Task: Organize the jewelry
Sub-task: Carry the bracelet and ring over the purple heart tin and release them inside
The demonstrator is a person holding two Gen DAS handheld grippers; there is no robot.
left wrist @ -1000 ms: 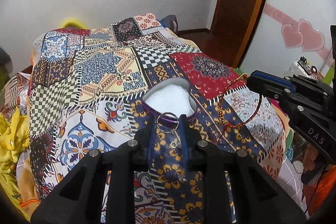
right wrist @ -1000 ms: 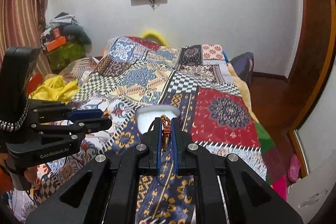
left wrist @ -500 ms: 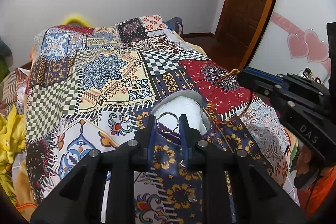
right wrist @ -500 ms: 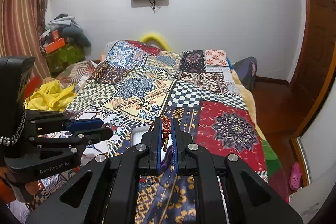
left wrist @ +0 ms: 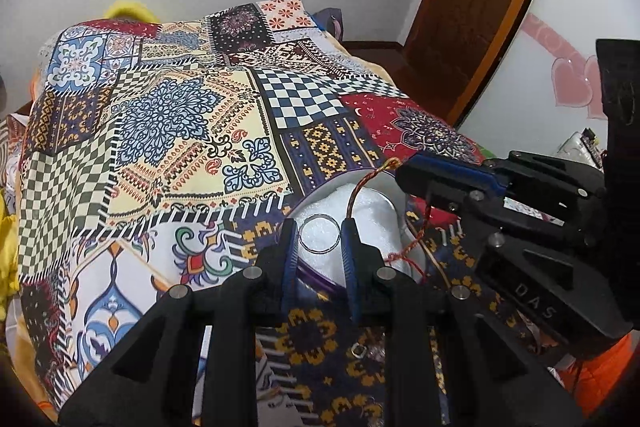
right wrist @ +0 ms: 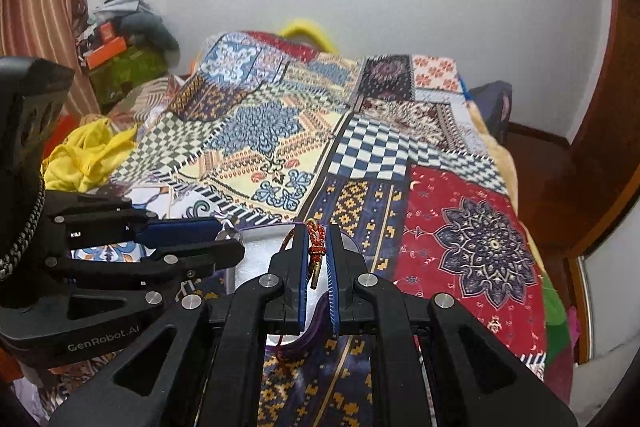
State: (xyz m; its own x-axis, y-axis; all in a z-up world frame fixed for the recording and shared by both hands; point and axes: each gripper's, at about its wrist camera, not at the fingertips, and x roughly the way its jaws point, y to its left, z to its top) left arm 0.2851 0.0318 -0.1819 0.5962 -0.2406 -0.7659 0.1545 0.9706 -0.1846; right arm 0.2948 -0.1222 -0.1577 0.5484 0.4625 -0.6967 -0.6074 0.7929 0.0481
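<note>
Both tools grip jewelry over, seemingly, box (left wrist: 372, 211).

**Patchwork bed with a box on its near end**

A bed (left wrist: 168, 131) fills the middle of both views, covered by a patchwork quilt (right wrist: 280, 131) of checks, florals and a red medallion panel at right; a box (left wrist: 372, 211) with a purple rim and white lining sits on the quilt at lower centre of both frames; a small metal clasp (left wrist: 357, 350) lies on the navy patch near the bottom of the left wrist view; a yellow cloth (right wrist: 86, 155) is heaped at the quilt's left edge, whether on the bed is unclear.
</note>
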